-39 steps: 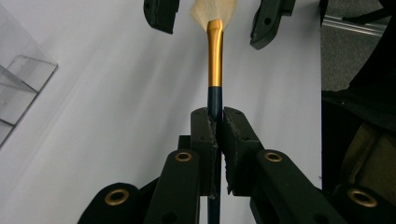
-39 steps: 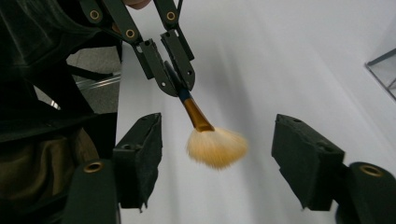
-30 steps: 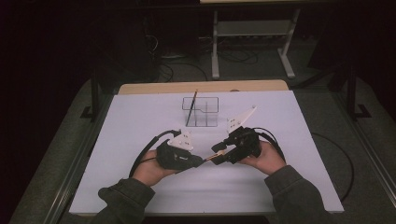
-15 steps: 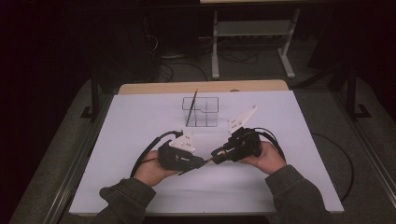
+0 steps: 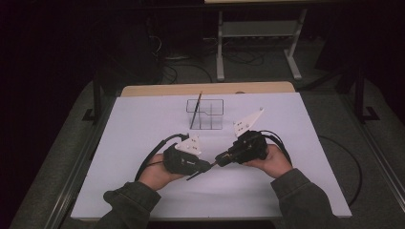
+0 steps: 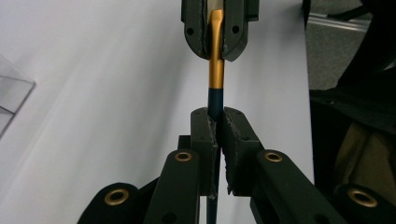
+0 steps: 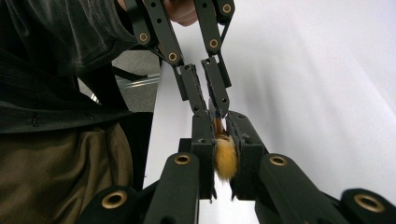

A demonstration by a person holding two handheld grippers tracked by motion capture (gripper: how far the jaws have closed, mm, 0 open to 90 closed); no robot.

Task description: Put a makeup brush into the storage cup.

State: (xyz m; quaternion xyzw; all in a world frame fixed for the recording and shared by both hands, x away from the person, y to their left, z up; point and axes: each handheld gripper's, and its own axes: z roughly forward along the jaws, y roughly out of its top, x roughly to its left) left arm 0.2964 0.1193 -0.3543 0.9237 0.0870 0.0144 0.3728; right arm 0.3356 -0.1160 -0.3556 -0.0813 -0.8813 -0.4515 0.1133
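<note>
since a second ago the right claw point(image 5: 220, 159) has been closing its jaws, and they now pinch the yellow bristle end of a paintbrush point(image 6: 215, 77); both hands have kept their place. the left claw point(image 5: 204, 167) is clamped on the dark blue handle of the same brush, so the two claws meet tip to tip low over the white desk point(image 5: 143, 129), near its front middle.

farther back on the desk stands a clear organizer point(image 5: 206, 114) with several compartments; a thin dark stick point(image 5: 196, 110) leans in its left side, which compartment i cannot tell.

the left claw's view shows the gold ferrule between handle and bristles, which the high view is too small to show. the right claw's view point(image 7: 226, 140) shows the bristles point(image 7: 226, 158) squeezed between its pads, with the person's sleeve point(image 7: 56, 70) beside them.
</note>
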